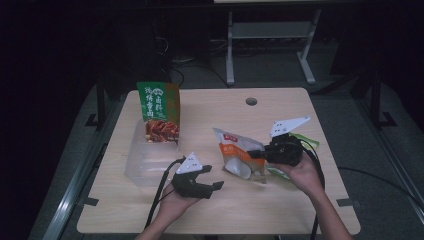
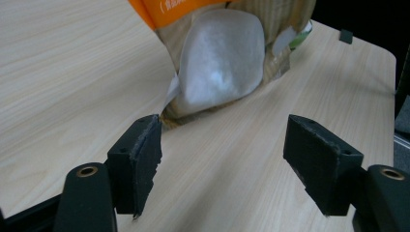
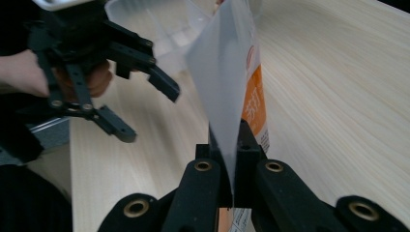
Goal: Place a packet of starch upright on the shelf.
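An orange and white snack pouch (image 1: 239,156) is held up off the table's middle, one lower corner near the wood. My right gripper (image 1: 252,154) is shut on its right edge. In the right gripper view the jaws (image 3: 231,154) pinch the pouch (image 3: 232,72), which rises thin between them. My left gripper (image 1: 214,177) hovers open to the pouch's left, nothing between its fingers. In the left gripper view, the left gripper (image 2: 222,159) has its pads wide apart, with the pouch (image 2: 222,58) just beyond them, and the left pad (image 2: 140,159) is frayed.
A green snack bag (image 1: 160,112) stands upright at the back left, against a clear plastic container (image 1: 145,162). Another green-edged packet (image 1: 307,142) lies behind my right hand. A cable hole (image 1: 251,101) sits near the wooden table's far edge.
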Motion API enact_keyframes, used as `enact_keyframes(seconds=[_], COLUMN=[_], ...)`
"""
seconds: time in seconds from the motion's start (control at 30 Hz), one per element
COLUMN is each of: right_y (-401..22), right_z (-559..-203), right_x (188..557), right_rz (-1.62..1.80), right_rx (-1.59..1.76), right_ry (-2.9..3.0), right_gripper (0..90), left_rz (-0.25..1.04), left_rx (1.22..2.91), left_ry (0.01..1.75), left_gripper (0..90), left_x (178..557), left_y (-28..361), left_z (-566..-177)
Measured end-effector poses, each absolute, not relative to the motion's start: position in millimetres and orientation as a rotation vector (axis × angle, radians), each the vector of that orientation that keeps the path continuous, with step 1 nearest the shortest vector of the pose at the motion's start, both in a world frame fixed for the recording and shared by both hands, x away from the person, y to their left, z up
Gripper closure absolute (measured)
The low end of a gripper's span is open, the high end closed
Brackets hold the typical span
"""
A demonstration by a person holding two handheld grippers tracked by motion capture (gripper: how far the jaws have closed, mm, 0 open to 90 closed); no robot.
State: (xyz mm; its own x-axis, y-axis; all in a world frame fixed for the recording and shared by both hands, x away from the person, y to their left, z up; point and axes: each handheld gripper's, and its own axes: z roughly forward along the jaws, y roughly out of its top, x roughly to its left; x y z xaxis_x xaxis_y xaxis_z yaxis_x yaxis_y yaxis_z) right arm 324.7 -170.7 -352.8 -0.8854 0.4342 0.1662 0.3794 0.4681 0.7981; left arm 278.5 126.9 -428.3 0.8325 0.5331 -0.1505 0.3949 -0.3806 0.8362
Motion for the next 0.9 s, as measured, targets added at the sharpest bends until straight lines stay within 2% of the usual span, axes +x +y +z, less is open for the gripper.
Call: enact_keyframes(seconds=[0.33, 0.4, 0.67, 0.73, 0.9], right_y=[-157.9, -156.7, -163.3, -163.4, -166.3], right_z=[-350.6, -353.8, -363.8, -364.8, -368.9], right_x=[320.1, 320.6, 327.3, 327.3, 327.1], right_rz=[1.448, 1.448, 1.467, 1.47, 1.465], right_rx=[0.601, 0.59, 0.634, 0.634, 0.677], right_ry=[2.735, 2.748, 2.771, 2.764, 2.754], right_gripper=[90.0, 90.0, 89.7, 89.6, 86.6], left_rz=[0.15, 0.133, 0.131, 0.135, 0.163], left_rx=[1.974, 1.968, 1.988, 1.995, 1.998], left_ry=[0.721, 0.725, 0.711, 0.699, 0.7], left_gripper=[39.9, 44.8, 81.2, 85.2, 88.3], left_x=[283.3, 285.3, 287.9, 287.7, 286.7], left_y=[124.1, 123.0, 112.3, 110.5, 109.9], left_z=[-429.7, -430.0, -432.0, -433.2, -432.8])
